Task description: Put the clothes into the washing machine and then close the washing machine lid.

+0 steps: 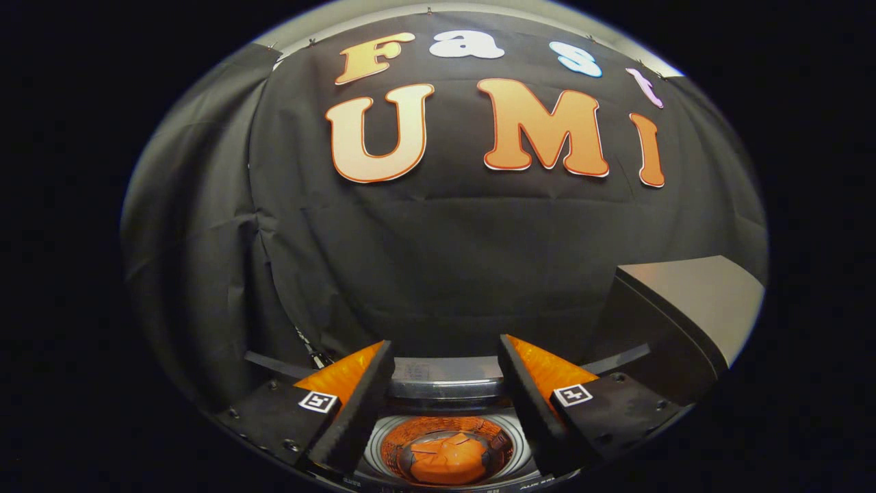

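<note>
A top-loading washing machine (448, 387) lies below and just ahead of my fingers, with its round drum uncovered. An orange piece of clothing (448, 460) rests folded at the bottom of the drum, seen between my two fingers. My gripper (445, 356) hangs above the drum, open, with nothing between its fingers. The machine's raised lid is hard to make out behind the opening.
A grey table or cabinet (691, 294) stands to the right of the machine, its top higher than the drum opening. The black cloth wall (438, 260) hangs close behind the machine.
</note>
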Available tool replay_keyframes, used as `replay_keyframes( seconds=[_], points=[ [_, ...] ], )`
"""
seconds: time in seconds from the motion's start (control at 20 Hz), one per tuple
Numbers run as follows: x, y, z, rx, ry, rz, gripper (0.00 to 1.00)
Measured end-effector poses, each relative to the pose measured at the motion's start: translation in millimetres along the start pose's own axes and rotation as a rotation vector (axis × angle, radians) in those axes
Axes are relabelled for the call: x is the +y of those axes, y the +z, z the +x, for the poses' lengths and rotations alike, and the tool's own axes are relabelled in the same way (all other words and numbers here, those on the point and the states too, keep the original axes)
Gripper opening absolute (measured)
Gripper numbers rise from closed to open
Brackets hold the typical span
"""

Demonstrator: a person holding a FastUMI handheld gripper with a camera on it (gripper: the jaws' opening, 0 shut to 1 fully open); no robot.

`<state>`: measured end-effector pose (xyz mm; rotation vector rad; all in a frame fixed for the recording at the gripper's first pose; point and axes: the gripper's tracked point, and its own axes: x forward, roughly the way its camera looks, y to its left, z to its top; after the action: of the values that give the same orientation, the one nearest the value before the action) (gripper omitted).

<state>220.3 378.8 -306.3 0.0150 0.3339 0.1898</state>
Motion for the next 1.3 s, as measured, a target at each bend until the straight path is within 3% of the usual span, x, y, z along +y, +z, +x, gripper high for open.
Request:
replay_keyframes(
  seconds=[0.3,0.55,1.0,1.3],
  points=[
    [-1,-88,12,0.173,0.028,0.070,0.98],
    [0,-77,4,0.167,0.049,0.050,0.98],
    [-29,65,-87,-0.009,0.048,-0.009,0.98],
    [-101,150,-175,-0.154,0.004,-0.035,0.98]
  ],
)
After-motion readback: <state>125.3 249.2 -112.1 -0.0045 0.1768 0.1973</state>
